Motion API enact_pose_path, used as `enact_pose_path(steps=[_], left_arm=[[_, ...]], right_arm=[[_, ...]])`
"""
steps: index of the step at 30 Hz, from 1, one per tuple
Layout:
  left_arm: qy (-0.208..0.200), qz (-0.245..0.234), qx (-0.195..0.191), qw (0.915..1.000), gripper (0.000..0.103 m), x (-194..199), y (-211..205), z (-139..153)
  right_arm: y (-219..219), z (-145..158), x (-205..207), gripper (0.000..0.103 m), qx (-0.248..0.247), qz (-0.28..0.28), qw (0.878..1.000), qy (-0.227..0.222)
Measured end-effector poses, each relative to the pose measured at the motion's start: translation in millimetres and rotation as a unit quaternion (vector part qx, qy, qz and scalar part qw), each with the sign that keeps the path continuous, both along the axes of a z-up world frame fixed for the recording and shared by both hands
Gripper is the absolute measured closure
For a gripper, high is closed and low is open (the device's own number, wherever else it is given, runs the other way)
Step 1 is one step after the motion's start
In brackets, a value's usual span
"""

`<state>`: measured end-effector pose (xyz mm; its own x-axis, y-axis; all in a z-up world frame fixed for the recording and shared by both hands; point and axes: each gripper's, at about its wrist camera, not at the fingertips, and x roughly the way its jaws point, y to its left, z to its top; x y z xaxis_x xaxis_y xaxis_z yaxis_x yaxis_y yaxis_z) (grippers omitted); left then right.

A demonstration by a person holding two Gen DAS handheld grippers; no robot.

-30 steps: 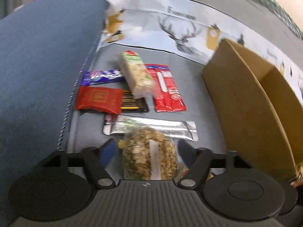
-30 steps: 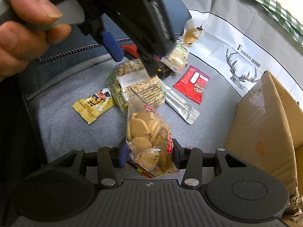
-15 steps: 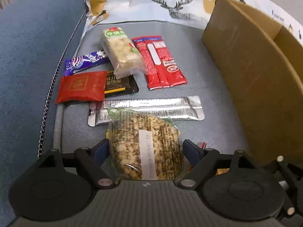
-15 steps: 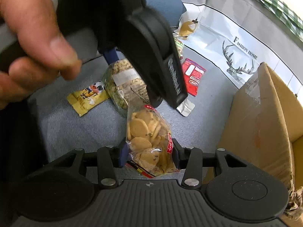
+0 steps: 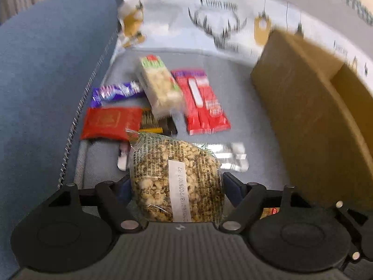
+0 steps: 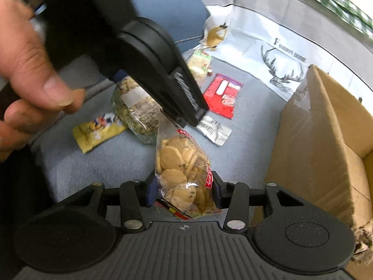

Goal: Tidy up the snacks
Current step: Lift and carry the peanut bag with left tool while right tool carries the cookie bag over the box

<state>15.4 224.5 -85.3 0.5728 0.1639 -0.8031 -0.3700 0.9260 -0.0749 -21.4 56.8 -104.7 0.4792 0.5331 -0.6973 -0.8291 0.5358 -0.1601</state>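
**Closing on the nut bag while the cookie bag is held ready**

The left gripper (image 5: pixel 177 186) is seen with its jaws closing, and the nut bag (image 5: pixel 172 175) is pressed between them at the lower centre of the left wrist view. Half a second back the whole silver pack (image 5: pixel 235 158) could be seen above the bag; now its left part is covered by the bag, which reaches higher in the frame. From this it is judged that the bag has been gripped and is being raised off the grey cloth (image 5: pixel 251 107).

The right gripper (image 6: pixel 181 189) is narrowed on the cookie bag (image 6: pixel 179 168), held at the lower centre of its own view, as it was a second ago.

The cardboard box (image 5: pixel 303 121) stands open at the right edge. With a snack in each tool, transfer to the box is judged to be the next step. The other packets are left lying on the cloth.
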Motion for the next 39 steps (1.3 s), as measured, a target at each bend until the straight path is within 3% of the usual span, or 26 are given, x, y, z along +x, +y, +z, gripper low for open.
enact_pose_path(steps=[7, 14, 21, 29, 34, 39], left_arm=[[-0.117, 0.034, -0.027, 0.9922, 0.021, -38.5, 9.9, 32.3], [-0.189, 0.025, -0.028, 0.9813, 0.021, -65.0, -5.4, 55.2], [-0.274, 0.027, -0.042, 0.9605, 0.022, -87.3, -21.2, 68.7], [-0.312, -0.001, -0.036, 0.9494, 0.021, -85.1, -41.8, 86.4], [-0.317, -0.048, -0.019, 0.9471, 0.021, -74.3, -68.0, 101.5], [-0.305, -0.087, 0.012, 0.9482, 0.021, -60.6, -97.4, 111.6]], right_arm=[[-17.0, 20.9, -9.6, 0.057, 0.066, -0.009, 0.997, -0.024], [-38.4, 46.1, -7.1, 0.057, 0.121, -0.026, 0.992, -0.038], [-78.0, 85.9, 4.9, 0.057, 0.194, -0.072, 0.977, -0.046], [-132.4, 138.1, 53.5, 0.057, 0.276, -0.141, 0.949, -0.056], [-166.0, 153.3, 96.3, 0.057, 0.271, -0.168, 0.944, -0.091], [-204.3, 139.0, 131.2, 0.057, 0.261, -0.222, 0.936, -0.088]])
